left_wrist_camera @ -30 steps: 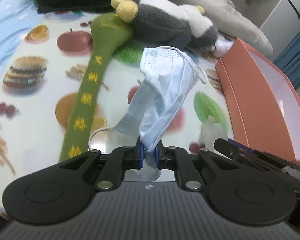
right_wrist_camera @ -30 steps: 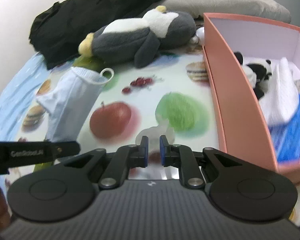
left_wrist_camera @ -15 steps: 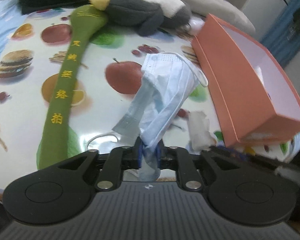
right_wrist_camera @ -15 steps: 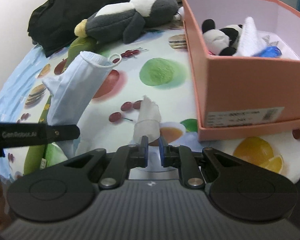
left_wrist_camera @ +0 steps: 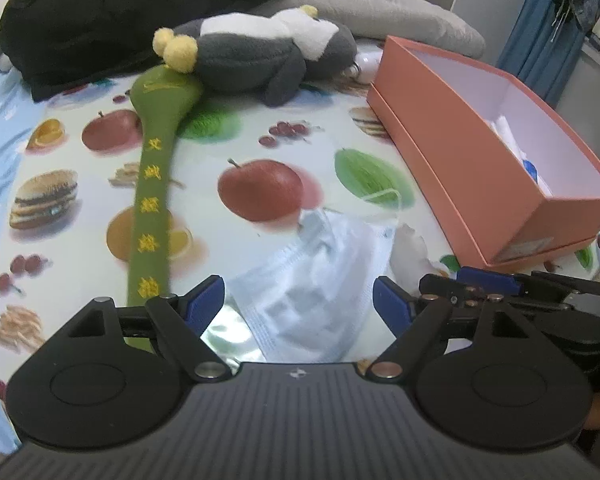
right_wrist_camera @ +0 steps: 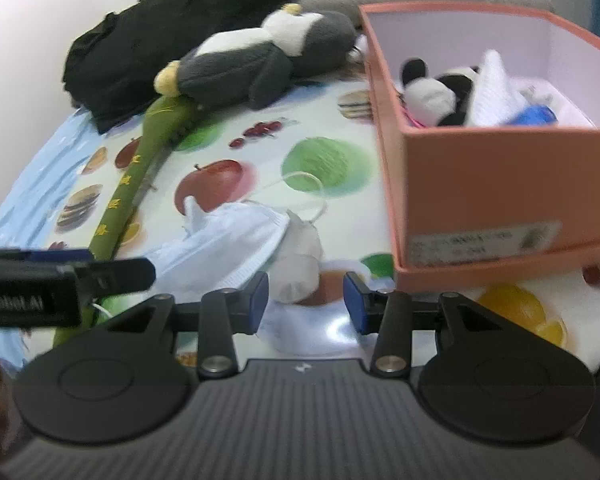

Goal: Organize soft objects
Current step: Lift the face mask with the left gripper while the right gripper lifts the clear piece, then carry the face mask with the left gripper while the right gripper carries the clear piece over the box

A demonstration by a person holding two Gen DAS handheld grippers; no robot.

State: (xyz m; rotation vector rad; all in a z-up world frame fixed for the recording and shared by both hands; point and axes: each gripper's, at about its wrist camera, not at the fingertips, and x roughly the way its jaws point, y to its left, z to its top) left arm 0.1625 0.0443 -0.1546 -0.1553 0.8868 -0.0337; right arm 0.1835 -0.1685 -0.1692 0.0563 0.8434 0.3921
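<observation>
A light blue face mask (left_wrist_camera: 316, 280) lies crumpled on the fruit-print tablecloth, between the spread fingers of my left gripper (left_wrist_camera: 298, 304). Its jaws are opening and no pad touches the mask. A small white wad (right_wrist_camera: 300, 264) rests on the cloth against the mask (right_wrist_camera: 228, 240), just ahead of my right gripper (right_wrist_camera: 306, 300). That gripper's jaws are opening too, clear of the wad. The orange box (right_wrist_camera: 500, 184) stands to the right and holds a panda plush (right_wrist_camera: 432, 88) and white and blue items. Each gripper shows in the other's view: right (left_wrist_camera: 500, 284), left (right_wrist_camera: 60, 280).
A grey and white penguin plush (left_wrist_camera: 260, 56) lies at the back, its yellow feet on a long green padded stick (left_wrist_camera: 156, 184) with yellow characters. Behind are a black garment (left_wrist_camera: 120, 12) and a grey pillow (left_wrist_camera: 380, 12). The box's near wall (left_wrist_camera: 480, 184) stands close on the right.
Both grippers went from shut to open. The mask dropped from the left gripper onto the cloth, and the white wad left the right gripper and now lies beside the mask.
</observation>
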